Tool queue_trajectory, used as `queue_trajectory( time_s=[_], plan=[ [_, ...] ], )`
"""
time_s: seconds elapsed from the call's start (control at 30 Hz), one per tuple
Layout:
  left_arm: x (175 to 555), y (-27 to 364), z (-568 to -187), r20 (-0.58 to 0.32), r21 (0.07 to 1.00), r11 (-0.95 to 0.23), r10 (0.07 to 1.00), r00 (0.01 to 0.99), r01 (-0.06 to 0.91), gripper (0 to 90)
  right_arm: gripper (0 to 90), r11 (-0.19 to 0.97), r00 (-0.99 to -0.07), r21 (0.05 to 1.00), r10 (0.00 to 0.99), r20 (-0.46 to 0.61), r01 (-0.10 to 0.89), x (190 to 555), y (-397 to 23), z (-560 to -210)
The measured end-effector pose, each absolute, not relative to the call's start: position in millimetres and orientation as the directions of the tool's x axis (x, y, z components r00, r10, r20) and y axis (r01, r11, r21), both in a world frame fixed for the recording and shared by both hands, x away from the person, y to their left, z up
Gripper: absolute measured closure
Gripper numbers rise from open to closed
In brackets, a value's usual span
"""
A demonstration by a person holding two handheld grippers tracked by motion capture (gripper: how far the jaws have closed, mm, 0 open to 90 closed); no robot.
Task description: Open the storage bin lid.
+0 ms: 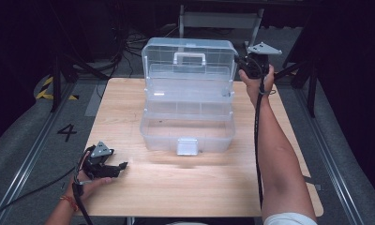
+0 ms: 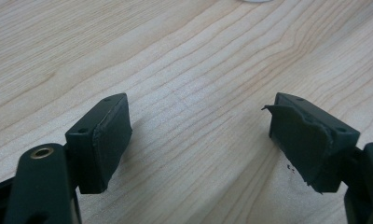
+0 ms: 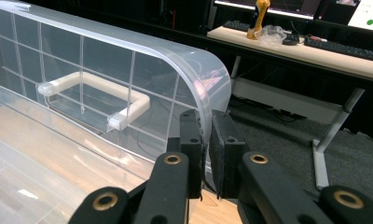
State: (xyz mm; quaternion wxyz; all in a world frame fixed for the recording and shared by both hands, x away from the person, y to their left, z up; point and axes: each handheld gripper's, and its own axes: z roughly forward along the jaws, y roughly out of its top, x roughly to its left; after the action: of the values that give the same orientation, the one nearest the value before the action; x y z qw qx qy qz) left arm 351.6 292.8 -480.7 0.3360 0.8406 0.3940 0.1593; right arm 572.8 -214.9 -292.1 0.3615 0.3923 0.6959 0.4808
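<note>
- The clear plastic toolbox [image 1: 188, 112] stands open near the middle of the surface, its lid [image 1: 190, 58] tilted up and back, well apart from the left gripper's jaws.
- The right gripper [image 3: 206, 140] pinches the lid's right edge: its jaws are pressed together on the thin clear wall, which runs up between the two pads in the right gripper view.
- The lid is see-through with moulded ribs that form a grid, a rounded corner just above those jaws, and a white handle [image 3: 93, 95] to their left.
- Below the lid sit clear tray tiers [image 1: 190, 101], and in front of them the deep base [image 1: 185, 133] with a whitish latch [image 1: 187, 146] in the middle of its front wall.
- The right hand [image 1: 257, 80] holds its gripper at the lid's far right corner, a grey three-cornered plate [image 1: 264, 48] on top and a black cable [image 1: 258, 140] trailing down along the forearm.
- The left gripper [image 2: 198, 140] rests low at the near left corner of the surface; its jaws are spread wide with bare wood between them.
- The right pad [image 2: 301, 144] of that gripper has a frayed, torn edge.
- The surface [image 1: 143, 187] is pale wood with a clear grain.
- Around it lies grey floor [image 1: 31, 140] with a painted "4" [image 1: 67, 132], black-and-yellow tape [image 1: 47, 89] and dark drapes.
- Beyond the right gripper's jaws stands another desk [image 3: 315, 53] with keyboards and screens.
</note>
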Motion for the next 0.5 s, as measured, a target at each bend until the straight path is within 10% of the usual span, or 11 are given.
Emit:
queue_trajectory(
  time_s=[0.5],
  plan=[
    [351.7,292.9,-480.6,0.006,0.691,-0.466,0.769,0.639,0.553,21.4,84.3,0.231,-0.439,0.944,0.892,-0.108,0.237,590.6,-215.3,-291.6]
  ],
)
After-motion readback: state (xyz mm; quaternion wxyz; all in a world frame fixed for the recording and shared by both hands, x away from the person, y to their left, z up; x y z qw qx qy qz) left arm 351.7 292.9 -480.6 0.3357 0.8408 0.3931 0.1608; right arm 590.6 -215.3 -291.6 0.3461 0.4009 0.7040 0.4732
